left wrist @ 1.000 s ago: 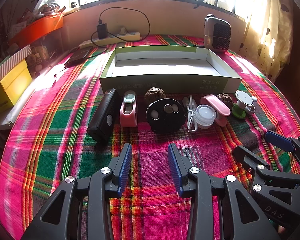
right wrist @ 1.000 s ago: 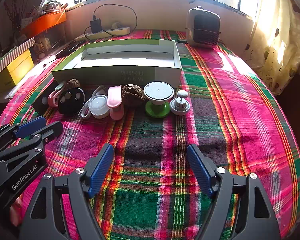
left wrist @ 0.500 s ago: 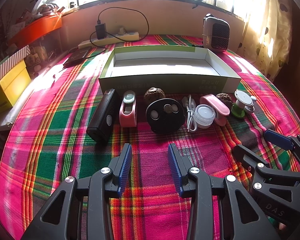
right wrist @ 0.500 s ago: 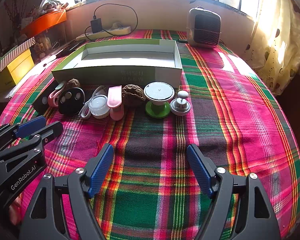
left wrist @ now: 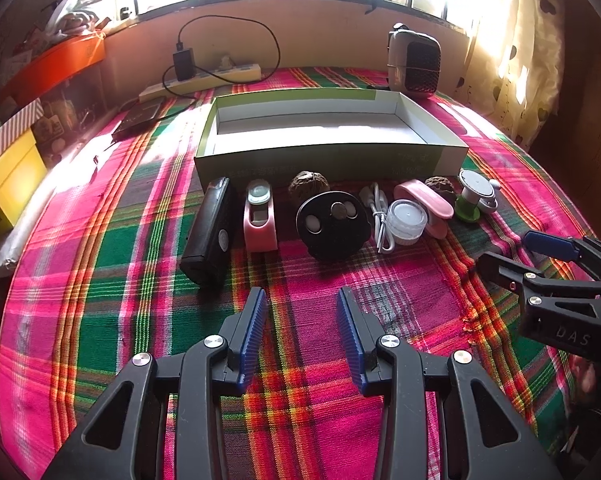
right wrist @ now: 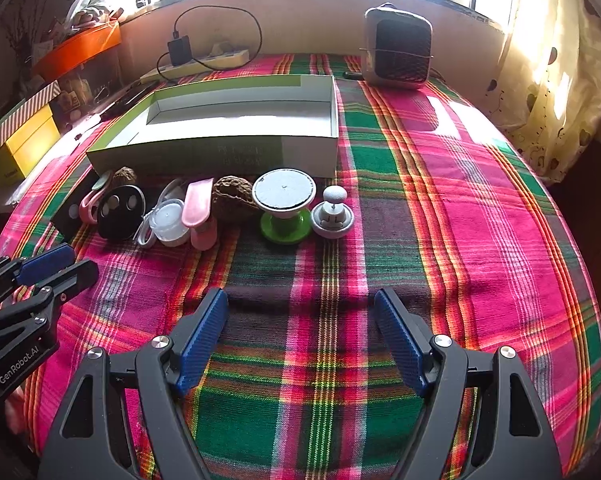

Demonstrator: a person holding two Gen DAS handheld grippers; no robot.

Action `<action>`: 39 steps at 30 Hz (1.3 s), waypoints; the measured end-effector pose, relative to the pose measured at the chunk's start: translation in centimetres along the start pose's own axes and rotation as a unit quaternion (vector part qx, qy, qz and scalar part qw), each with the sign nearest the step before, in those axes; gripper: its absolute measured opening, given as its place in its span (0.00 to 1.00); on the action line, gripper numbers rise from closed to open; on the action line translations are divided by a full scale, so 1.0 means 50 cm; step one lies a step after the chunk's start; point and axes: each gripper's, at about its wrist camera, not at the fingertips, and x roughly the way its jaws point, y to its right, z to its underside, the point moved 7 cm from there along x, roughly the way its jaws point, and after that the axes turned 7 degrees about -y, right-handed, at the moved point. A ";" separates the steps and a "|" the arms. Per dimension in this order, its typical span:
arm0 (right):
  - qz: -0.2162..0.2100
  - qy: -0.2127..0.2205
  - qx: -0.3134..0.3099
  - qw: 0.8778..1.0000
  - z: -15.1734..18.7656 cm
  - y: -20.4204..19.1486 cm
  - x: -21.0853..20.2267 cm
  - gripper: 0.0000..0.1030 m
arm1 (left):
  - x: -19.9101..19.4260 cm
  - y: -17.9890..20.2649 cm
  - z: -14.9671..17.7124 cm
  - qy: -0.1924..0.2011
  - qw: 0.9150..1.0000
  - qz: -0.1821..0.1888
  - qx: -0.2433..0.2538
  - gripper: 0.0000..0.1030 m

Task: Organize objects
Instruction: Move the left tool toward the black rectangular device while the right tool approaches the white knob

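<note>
Item: shallow green-and-white cardboard box (left wrist: pixel 332 148), empty, at 12 o'clock on the plaid-clothed counter (left wrist: pixel 100 280). Row of small objects (black oval case (left wrist: pixel 333 224) central) lined along its near wall, presumably staged for loading. Left gripper (left wrist: pixel 300 334) and right gripper (right wrist: pixel 300 340) hovered, jaws apart, holding nothing.

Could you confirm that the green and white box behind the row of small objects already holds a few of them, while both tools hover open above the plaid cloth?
Not quite: the green and white box is empty, as the left wrist view shows. The small objects, such as the black round case, lie in front of it. Both the left tool and right tool are open above the plaid cloth.
</note>
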 end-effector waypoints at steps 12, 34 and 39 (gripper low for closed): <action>0.029 -0.007 0.018 0.999 -0.045 0.079 0.023 0.74 | 0.007 -0.078 -0.007 -0.005 0.999 -0.011 -0.049 0.34; 0.014 -0.009 0.009 1.000 -0.093 0.089 0.057 0.74 | 0.056 -0.137 -0.076 -0.011 0.998 -0.020 -0.056 0.34; 0.015 -0.009 0.011 1.000 -0.095 0.088 0.058 0.74 | 0.066 -0.140 -0.090 -0.011 0.998 -0.023 -0.057 0.34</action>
